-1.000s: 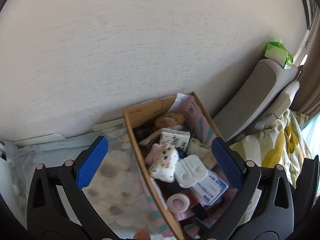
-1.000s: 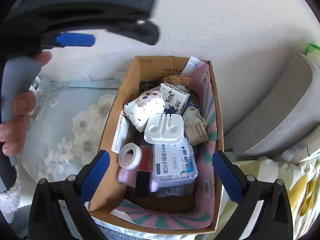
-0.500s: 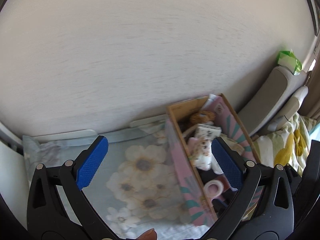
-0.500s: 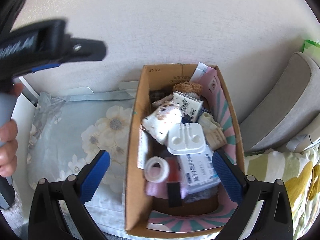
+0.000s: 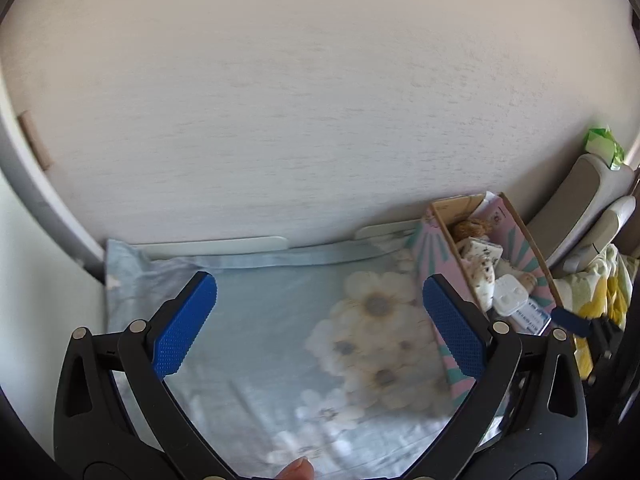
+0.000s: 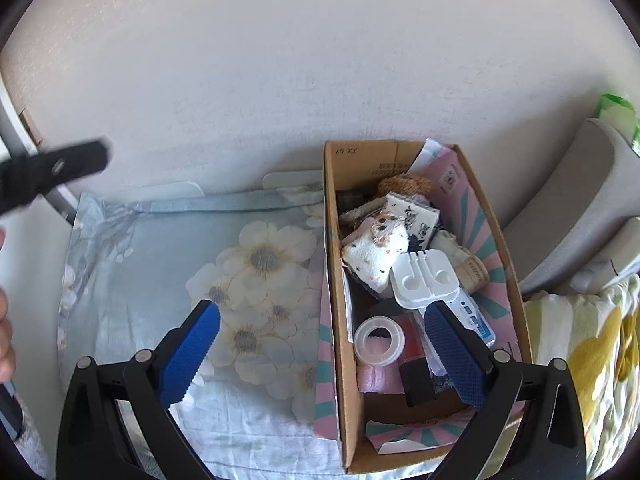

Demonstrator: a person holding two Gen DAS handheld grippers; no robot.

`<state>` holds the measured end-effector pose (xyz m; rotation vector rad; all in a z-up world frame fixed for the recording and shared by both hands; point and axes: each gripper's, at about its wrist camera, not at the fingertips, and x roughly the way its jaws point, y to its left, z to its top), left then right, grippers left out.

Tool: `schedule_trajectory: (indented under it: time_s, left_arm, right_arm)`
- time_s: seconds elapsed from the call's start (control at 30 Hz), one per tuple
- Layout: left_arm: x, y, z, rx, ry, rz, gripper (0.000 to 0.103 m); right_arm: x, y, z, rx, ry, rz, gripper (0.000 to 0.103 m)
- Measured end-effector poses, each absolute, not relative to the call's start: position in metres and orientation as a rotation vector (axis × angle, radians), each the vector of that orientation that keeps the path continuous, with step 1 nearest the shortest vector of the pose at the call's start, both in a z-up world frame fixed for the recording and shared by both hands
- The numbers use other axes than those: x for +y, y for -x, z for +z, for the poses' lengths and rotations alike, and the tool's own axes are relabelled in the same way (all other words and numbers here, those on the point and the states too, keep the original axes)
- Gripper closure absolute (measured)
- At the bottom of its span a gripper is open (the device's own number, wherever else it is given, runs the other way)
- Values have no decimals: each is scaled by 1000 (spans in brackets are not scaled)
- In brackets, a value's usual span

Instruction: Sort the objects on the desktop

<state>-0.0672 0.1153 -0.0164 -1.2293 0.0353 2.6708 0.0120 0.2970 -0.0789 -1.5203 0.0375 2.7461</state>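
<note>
A cardboard box with a pink striped lining stands on the right of a blue floral cloth. It holds a white spotted plush, a white earphone case, a clear tape roll, a printed packet, a brown fuzzy item and more. My right gripper is open and empty above the box's left wall. My left gripper is open and empty over the cloth, left of the box.
A pale wall runs behind the cloth. A grey padded chair stands right of the box, with a yellow floral fabric below it and a green item on top.
Both grippers have swung left. The box has shifted right in both views, and the left gripper has moved from over the box to over the cloth. Both stay open.
</note>
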Motion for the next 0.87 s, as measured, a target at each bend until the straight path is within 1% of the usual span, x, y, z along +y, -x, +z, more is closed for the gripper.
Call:
schedule_trajectory:
  time_s: [0.17, 0.37, 0.63, 0.87]
  left_arm:
    - [82, 48, -16, 148, 1181, 2745, 0]
    - [47, 36, -29, 148, 1207, 2753, 0]
    - [9, 27, -55, 63, 1319, 2760, 0]
    - [-2, 24, -72, 15, 1370, 2740, 0]
  right_arm:
    - [286, -17, -80, 90, 1527, 2695, 1]
    - [248, -24, -90, 65, 1543, 2716, 1]
    - [203, -20, -103, 21, 1578, 2752, 1]
    - [187, -12, -109, -46, 1603, 2741, 1]
